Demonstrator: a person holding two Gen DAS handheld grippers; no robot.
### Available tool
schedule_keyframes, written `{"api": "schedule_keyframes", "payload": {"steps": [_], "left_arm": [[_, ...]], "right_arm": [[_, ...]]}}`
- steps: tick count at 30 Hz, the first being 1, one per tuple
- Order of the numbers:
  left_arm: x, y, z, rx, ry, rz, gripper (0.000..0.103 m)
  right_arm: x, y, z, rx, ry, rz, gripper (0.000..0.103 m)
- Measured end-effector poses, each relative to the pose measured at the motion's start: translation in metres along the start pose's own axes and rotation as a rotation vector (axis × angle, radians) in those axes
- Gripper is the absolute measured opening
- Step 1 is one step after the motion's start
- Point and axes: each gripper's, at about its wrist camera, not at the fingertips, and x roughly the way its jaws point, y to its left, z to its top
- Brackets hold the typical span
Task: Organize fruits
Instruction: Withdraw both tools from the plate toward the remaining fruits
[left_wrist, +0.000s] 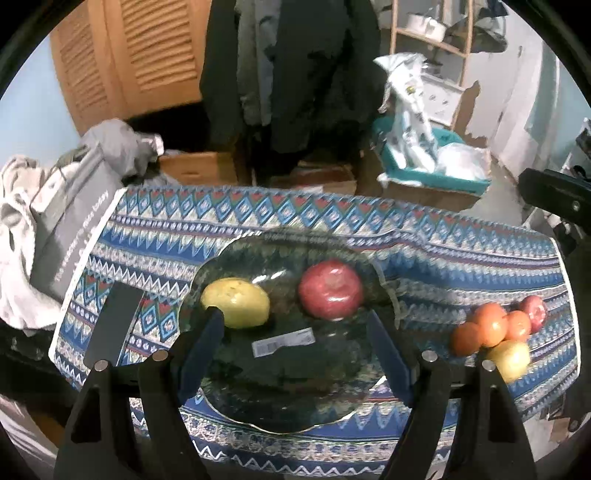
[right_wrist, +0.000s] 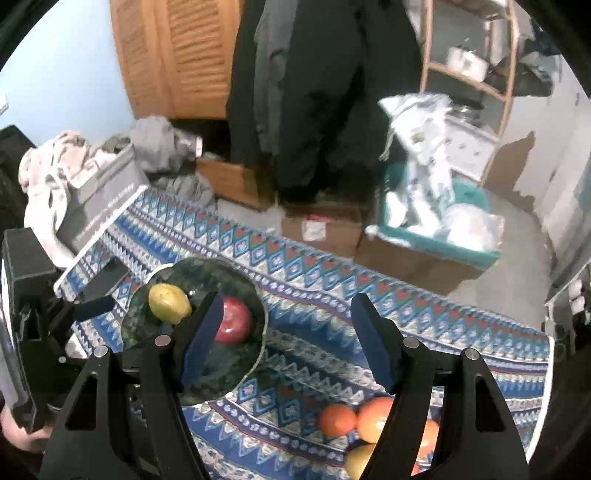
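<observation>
Left wrist view: a dark glass plate (left_wrist: 295, 413) is seen on a blue patterned tablecloth (left_wrist: 258, 221), with the left gripper (left_wrist: 295, 325) held above its near half, jaws spread wide and nothing between them. Two fruits are already kept on the plate, a yellow-green fruit (left_wrist: 236, 302) toward the left and a large red fruit (left_wrist: 330, 293) near the middle, set slightly apart. A white label (left_wrist: 282, 341) is stuck to the plate just in front of them.

Off the plate, to the right, a cluster is gathered on the cloth: three orange fruits (left_wrist: 491, 325), one small red fruit (left_wrist: 533, 312) at the back and one yellow fruit (left_wrist: 511, 358) at the front, all bunched together and touching. Five loose pieces are thus counted against two plated.

From the right wrist view, the right gripper (right_wrist: 288, 343) is shown hovering over bare cloth between plate and cluster, its jaws likewise parted and empty. The cluster (right_wrist: 369, 421) is partly hidden behind its right finger (right_wrist: 373, 339), so only part of the count can be confirmed there.

The plate is judged to be the collecting place, and the loose cluster the stock yet to be moved; the right gripper appears positioned nearest that pile for the next pick. A dark flat object (left_wrist: 112, 326) is left on the cloth beside the plate, and a grey box (left_wrist: 70, 229) is seen at the table's left edge.
</observation>
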Motion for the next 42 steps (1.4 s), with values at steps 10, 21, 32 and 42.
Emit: {"api": "schedule_keyframes", "payload": {"steps": [10,21,32,42], "left_arm": [[-0.038,-0.046,0.010,0.068,-0.083,-0.045,0.086],[-0.056,-0.096,0.014,0.130,-0.109,-0.112,0.086],[-0.065,-0.138,0.016,0.190,-0.121,-0.156,0.086],[-0.063,-0.161,0.015,0.228,-0.107,-0.178,0.086]], "right_arm": [[-0.073,-0.033,-0.011,0.024,-0.143,-0.104,0.077],[-0.115,-0.072,-0.043,0.065,-0.207,-0.194,0.079],[-0.134,-0.113,-0.075,0.135,-0.217,-0.257,0.079],[-0.143,-0.140,-0.092,0.178,-0.204,-0.285,0.079]]}}
